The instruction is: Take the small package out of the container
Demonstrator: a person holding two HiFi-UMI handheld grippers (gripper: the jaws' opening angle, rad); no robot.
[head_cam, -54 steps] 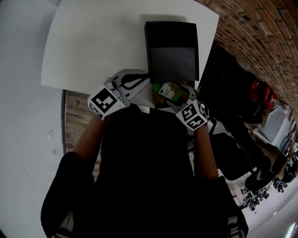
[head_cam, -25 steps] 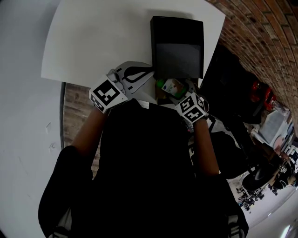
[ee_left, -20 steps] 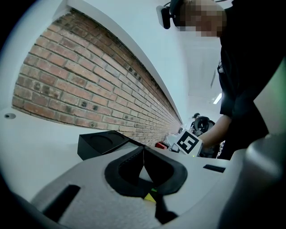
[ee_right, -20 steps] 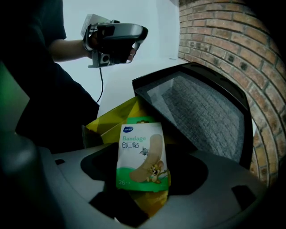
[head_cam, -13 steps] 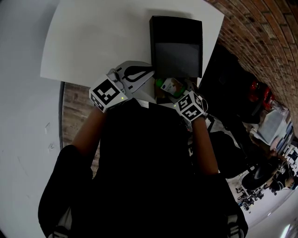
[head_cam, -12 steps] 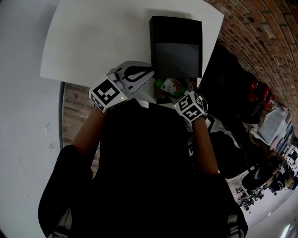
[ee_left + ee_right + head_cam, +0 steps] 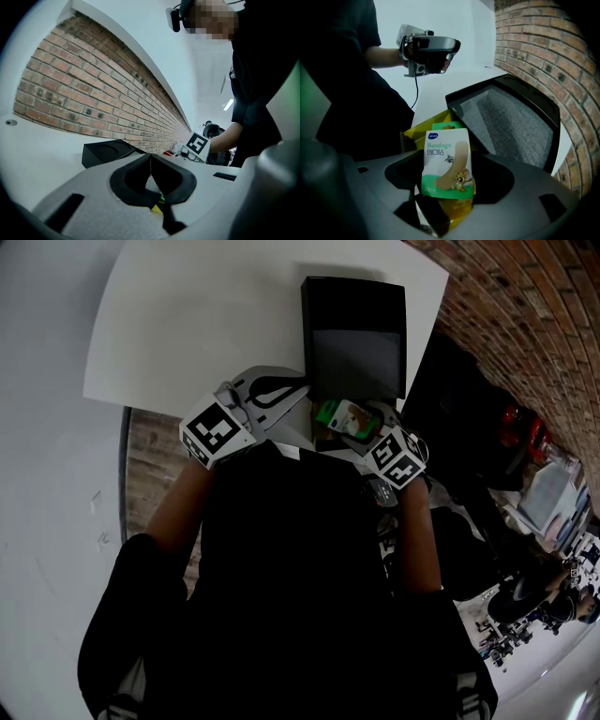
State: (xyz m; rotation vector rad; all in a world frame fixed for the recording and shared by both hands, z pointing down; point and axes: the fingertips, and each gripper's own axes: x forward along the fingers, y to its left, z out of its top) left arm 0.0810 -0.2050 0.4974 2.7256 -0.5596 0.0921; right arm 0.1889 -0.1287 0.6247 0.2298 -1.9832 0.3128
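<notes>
Small package (image 7: 343, 416) with a green front is held up in my right gripper (image 7: 361, 432), just beside the near end of the black box (image 7: 354, 334) on the white table (image 7: 206, 315). My left gripper (image 7: 281, 395) is close on its other side.

In my left gripper view, the jaws are pressed together on nothing. The black box (image 7: 105, 152) and a brick wall (image 7: 93, 93) lie ahead.

In my right gripper view, the jaws pinch the package (image 7: 447, 161) at its bottom. A yellow box (image 7: 423, 130) sits right behind it, blocking the way to the black box (image 7: 511, 117).
</notes>
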